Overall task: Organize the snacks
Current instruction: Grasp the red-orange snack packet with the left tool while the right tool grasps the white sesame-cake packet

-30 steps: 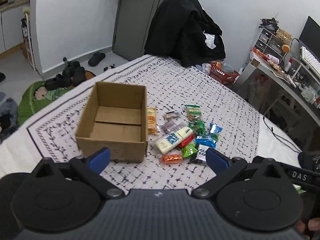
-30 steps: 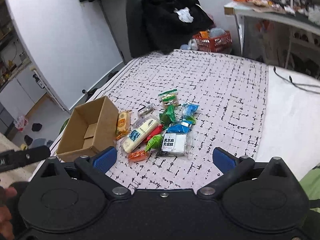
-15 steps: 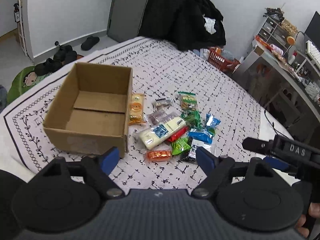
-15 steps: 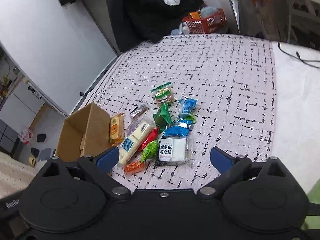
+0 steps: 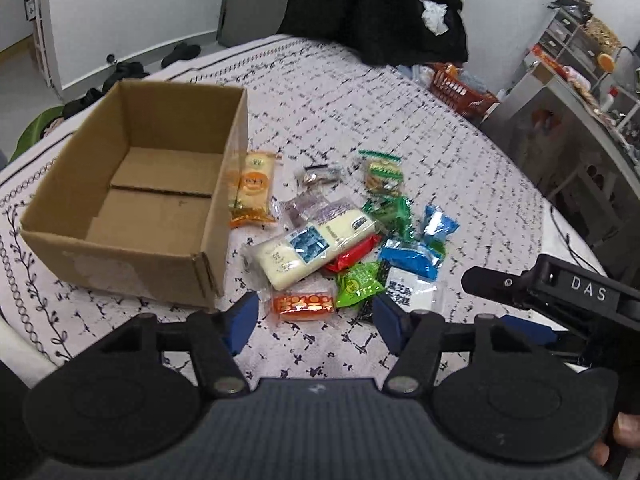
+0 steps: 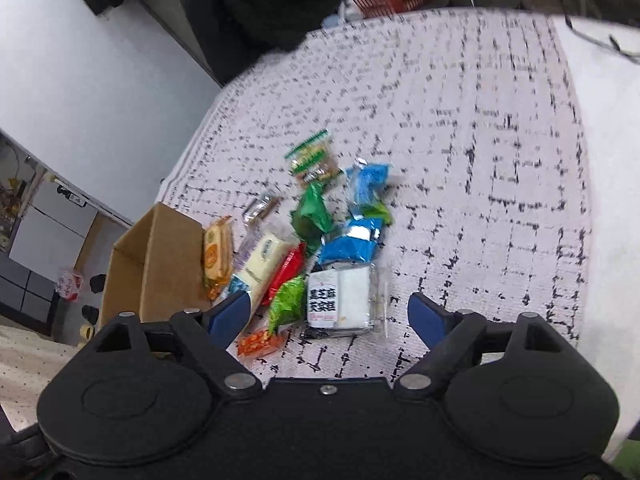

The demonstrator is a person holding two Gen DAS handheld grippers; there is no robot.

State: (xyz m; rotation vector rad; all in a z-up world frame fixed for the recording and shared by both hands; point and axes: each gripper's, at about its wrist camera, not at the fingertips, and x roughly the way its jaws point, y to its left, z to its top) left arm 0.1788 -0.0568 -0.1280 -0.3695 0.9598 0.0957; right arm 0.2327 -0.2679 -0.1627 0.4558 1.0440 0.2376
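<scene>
- The left claw hovered over the near edge of the snack pile, its jaws about half apart and closing, nothing pressed between the blue pads
- The orange packet lay just beyond its tips, between the two fingers but untouched
- The box, open and empty, stood ahead and to the left of the left claw, its near corner just beside the left finger
- A cream packet lay ahead of that claw, with a red one and a lime one to its right
- The right claw hung over the same pile, jaws wide but closing, holding nothing
- The white packet with black print lay between and just past its fingers, clear of both pads
- Blue packets and a green one lay farther ahead of the right claw; the box stood off to its left
- The right claw's black body showed to the right of the left claw, near the pile
- All the snacks rested on the patterned cloth, none in the box
</scene>
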